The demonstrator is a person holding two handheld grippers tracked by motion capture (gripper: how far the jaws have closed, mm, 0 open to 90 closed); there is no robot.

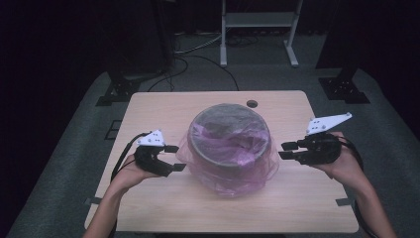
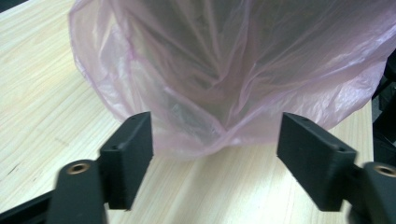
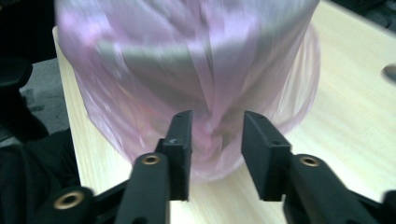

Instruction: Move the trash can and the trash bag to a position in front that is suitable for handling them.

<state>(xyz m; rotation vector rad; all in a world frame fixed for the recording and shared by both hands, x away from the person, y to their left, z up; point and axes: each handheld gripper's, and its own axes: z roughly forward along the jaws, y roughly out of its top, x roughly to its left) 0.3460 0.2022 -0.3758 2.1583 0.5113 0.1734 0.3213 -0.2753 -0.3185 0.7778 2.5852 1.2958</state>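
Wooden table (image 1: 297,198); grey carpet (image 1: 64,163); dark room.

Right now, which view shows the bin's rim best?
The high view: the grey bin shows its whole round rim, with the pink bag draped over it. The left gripper view shows bagged wall close up; the right gripper view shows it blurred.

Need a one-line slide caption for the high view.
Person's left gripper and right gripper, both open, flank a round bin lined with a pink plastic bag on a wooden table.
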